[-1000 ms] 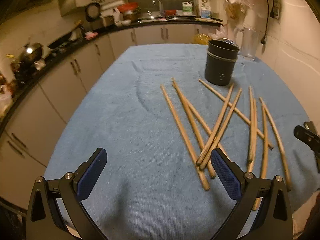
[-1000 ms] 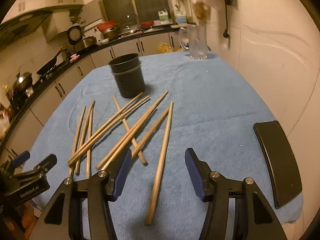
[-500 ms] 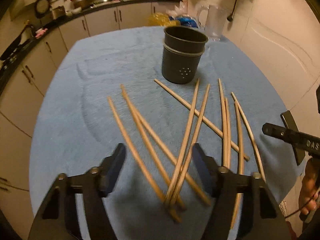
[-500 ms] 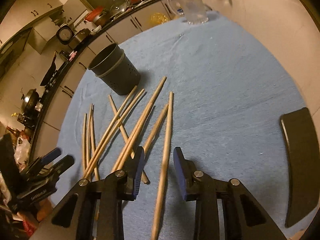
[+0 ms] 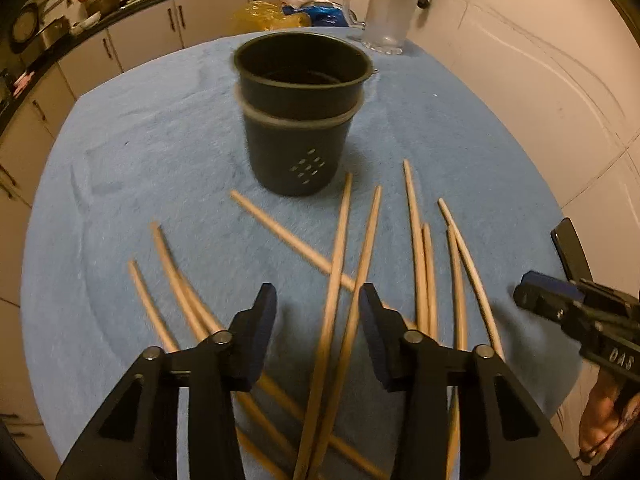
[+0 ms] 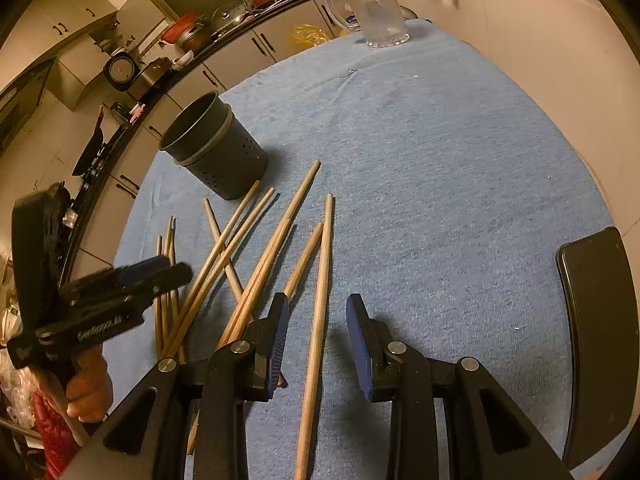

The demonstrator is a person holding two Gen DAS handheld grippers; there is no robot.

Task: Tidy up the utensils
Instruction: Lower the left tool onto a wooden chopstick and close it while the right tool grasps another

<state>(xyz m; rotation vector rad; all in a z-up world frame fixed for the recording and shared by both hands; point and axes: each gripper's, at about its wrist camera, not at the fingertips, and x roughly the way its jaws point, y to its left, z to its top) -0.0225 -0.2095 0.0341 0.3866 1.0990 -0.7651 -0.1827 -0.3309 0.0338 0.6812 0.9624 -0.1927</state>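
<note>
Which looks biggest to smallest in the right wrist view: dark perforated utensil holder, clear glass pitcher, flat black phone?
1. Flat black phone, though it lies nearest the camera, which inflates it.
2. Dark perforated utensil holder.
3. Clear glass pitcher, farthest away, so its true size is unsure.

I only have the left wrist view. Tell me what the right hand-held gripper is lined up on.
Observer: The right hand-held gripper straddles one lone chopstick. Its jaws have just been closing, but neither pad touches the chopstick.
Operator: Report what lies further out on that side.
Observer: A dark flat slab lies lengthwise along the right edge of the blue cloth, well clear of that chopstick.
</note>
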